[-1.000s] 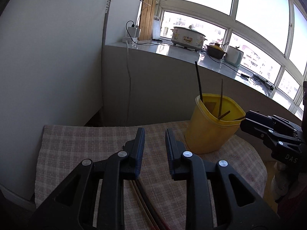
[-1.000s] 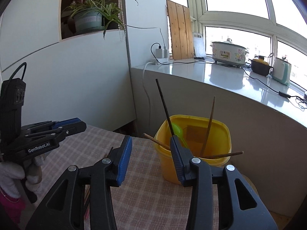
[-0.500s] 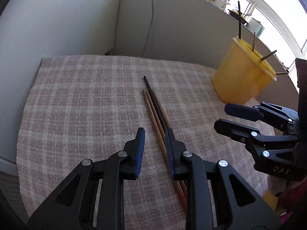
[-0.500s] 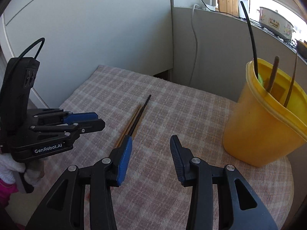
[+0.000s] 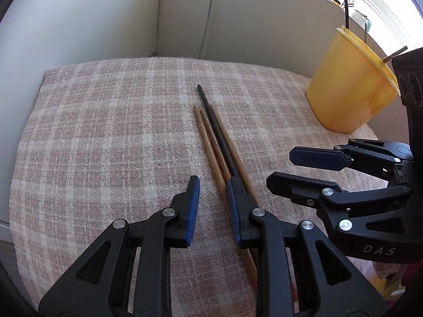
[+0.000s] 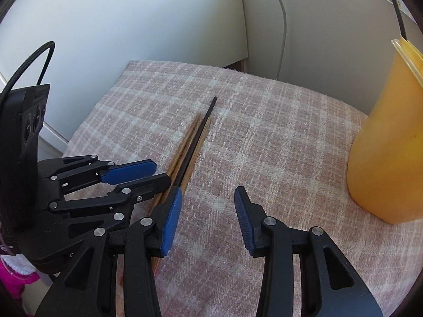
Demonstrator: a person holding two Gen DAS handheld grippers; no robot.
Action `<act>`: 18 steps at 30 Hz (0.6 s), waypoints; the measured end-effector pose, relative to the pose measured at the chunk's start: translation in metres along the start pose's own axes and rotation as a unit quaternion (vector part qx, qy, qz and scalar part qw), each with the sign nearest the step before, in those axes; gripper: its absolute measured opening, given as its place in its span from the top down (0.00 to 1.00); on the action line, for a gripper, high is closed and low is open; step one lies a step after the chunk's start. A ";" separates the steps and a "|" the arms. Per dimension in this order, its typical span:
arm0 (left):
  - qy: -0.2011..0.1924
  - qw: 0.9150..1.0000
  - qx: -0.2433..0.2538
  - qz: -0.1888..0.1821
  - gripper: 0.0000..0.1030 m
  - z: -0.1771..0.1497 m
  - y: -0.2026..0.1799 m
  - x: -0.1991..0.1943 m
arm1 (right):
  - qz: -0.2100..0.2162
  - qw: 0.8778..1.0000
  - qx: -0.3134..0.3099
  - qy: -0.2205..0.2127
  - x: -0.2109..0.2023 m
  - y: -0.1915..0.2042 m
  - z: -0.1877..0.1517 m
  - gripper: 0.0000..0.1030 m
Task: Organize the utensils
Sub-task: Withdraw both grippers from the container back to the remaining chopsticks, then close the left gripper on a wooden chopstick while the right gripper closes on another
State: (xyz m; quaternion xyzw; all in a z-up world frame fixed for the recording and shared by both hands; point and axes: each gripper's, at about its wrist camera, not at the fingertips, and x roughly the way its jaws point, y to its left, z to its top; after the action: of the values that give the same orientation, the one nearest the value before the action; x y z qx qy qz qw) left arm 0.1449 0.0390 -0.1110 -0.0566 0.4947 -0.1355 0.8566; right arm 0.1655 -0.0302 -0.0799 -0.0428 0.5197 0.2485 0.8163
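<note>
A bundle of chopsticks [image 5: 215, 137] lies on the plaid cloth: one black, three wooden. It also shows in the right wrist view [image 6: 194, 140]. My left gripper [image 5: 211, 182] is open and empty, low over the near part of the bundle, its right finger over the sticks. My right gripper [image 6: 207, 195] is open and empty, just right of the bundle; it shows in the left wrist view [image 5: 280, 167]. A yellow plastic cup [image 5: 349, 87] with several chopsticks in it stands at the far right, and shows in the right wrist view [image 6: 388, 153].
The plaid cloth [image 5: 105, 132] covers a small table set against grey-white walls [image 5: 79, 21]. A cable [image 6: 281, 21] hangs down the back wall. The cloth's left edge [image 6: 87, 121] drops off beside the left gripper.
Both grippers have tilted down and dropped toward the cloth. The chopsticks on the cloth came into view and now lie right at the left gripper's fingers. Both grippers stayed open.
</note>
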 end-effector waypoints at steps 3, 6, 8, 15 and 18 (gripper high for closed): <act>0.002 1.000 0.007 0.005 0.80 0.001 0.005 -0.002 | 0.003 1.000 0.000 0.009 0.008 0.000 0.001 0.62; 0.004 1.000 0.014 0.007 0.80 0.002 0.010 -0.005 | 0.006 1.000 0.003 0.016 0.013 -0.002 0.003 0.62; 0.006 1.000 0.016 0.010 0.80 0.004 0.010 -0.003 | 0.011 1.000 0.007 0.022 0.016 -0.003 0.004 0.64; 0.012 0.999 0.040 0.031 0.88 0.011 0.007 0.006 | 0.017 0.999 0.013 0.027 0.018 -0.006 0.009 0.65; 0.014 0.998 0.048 0.040 0.88 0.011 0.011 0.004 | 0.017 0.999 0.008 0.030 0.019 -0.004 0.009 0.65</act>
State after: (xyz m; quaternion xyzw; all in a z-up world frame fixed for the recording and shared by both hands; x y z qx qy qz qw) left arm 0.1581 0.0483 -0.1113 0.0061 0.5014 -0.1255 0.8560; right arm 0.1814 -0.0233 -0.0931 -0.0344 0.5468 0.2566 0.7962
